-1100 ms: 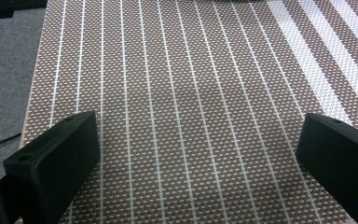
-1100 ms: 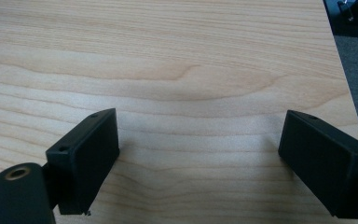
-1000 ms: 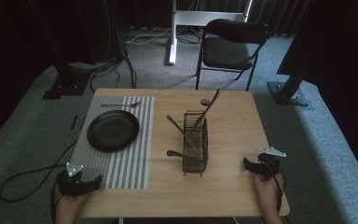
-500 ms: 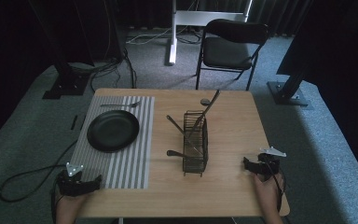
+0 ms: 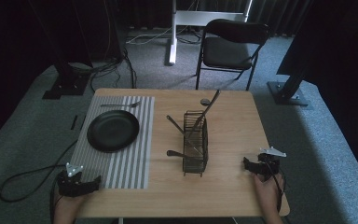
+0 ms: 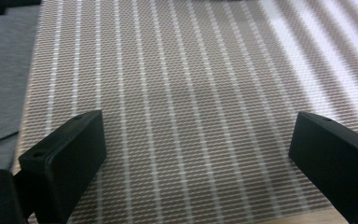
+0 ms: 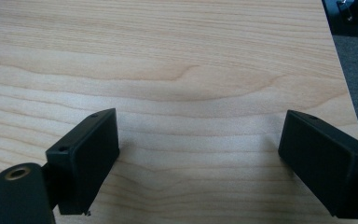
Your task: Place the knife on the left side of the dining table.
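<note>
Wooden table (image 5: 233, 186) set for sorting, likely. Left gripper (image 5: 89, 184) rests at near mat (image 5: 130, 163) corner, jaws wide apart, empty. Right gripper (image 5: 249, 164) rests at near right of table, jaws spread, empty. Wire caddy (image 5: 195, 156) mid-table holds dark utensils (image 5: 204, 114), leaning. Plate (image 5: 113, 130) on mat, bare; spoon (image 5: 119, 105) beyond.

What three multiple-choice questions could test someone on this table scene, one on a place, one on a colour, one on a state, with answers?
1. Where is the plate?
A. On the striped placemat
B. In the wire basket
C. On the chair

2. What colour is the plate?
A. White
B. Black
C. Red

3. How is the left claw?
A. Shut on a spoon
B. Shut, empty
C. Open, empty

Answers: 1 A, it sits on the stripes; 2 B, it is dark throughout; 3 C, its jaws stand wide apart over the mat.
</note>
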A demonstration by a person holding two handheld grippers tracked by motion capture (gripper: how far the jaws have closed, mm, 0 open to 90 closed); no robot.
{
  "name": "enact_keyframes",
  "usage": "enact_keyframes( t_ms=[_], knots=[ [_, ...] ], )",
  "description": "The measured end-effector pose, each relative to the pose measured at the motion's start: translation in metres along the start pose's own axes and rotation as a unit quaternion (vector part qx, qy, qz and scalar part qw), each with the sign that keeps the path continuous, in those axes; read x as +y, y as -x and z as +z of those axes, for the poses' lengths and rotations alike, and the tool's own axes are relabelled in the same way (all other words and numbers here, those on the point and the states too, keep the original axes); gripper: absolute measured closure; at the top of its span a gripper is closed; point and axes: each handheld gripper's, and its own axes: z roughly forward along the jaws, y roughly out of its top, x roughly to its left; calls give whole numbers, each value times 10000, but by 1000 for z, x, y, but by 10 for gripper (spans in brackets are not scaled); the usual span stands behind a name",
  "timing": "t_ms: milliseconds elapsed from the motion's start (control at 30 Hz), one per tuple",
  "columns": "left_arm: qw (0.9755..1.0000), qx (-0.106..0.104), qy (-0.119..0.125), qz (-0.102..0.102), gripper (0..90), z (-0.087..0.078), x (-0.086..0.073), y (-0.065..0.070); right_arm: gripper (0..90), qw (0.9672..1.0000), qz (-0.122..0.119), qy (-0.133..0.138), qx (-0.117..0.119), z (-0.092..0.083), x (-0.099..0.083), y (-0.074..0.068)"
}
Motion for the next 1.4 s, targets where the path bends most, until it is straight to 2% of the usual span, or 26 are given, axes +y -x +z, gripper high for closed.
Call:
enact_keyframes(
  t_ms=[367, 500, 567, 600, 667, 800, 900, 933, 967, 1067, 1167, 1400],
  knots=[
    [9993, -281, 161, 159, 43, -8, 12, 12, 113, 10000, -2, 3, 1, 0, 0, 0],
    [9984, -449, 251, 246, 43, -12, 19, 18, 113, 10000, 0, 1, 0, 0, 0, 0],
    [9981, -461, 281, 306, 43, -13, 23, 20, 113, 10000, 0, 1, -1, 0, 0, 0],
    [9974, -559, 325, 304, 43, -14, 27, 21, 113, 10000, 1, 2, 1, 0, 0, 0],
    [9974, -546, 330, 340, 43, -15, 30, 22, 113, 10000, 0, 2, 1, 0, 0, 0],
    [9952, -667, 515, 492, 43, -24, 46, 28, 113, 10000, 0, 1, 0, 0, 0, 0],
    [9932, -846, 632, 494, 43, -28, 55, 34, 113, 10000, 0, 1, -1, 0, 0, 0],
    [9932, -846, 632, 494, 43, -28, 55, 34, 113, 10000, 0, 1, -1, 0, 0, 0],
    [9920, -901, 660, 593, 43, -29, 60, 39, 113, 10000, 2, 2, 2, 0, 0, 0],
    [9898, -1025, 700, 705, 43, -30, 68, 47, 113, 10000, 0, 2, 2, 0, 0, 0],
    [9870, -1173, 771, 779, 43, -30, 76, 56, 114, 10000, 0, 1, -1, 0, 0, 0],
    [9825, -1372, 849, 933, 43, -29, 93, 75, 114, 10000, 1, 3, 2, 0, 0, 0]
  ],
)
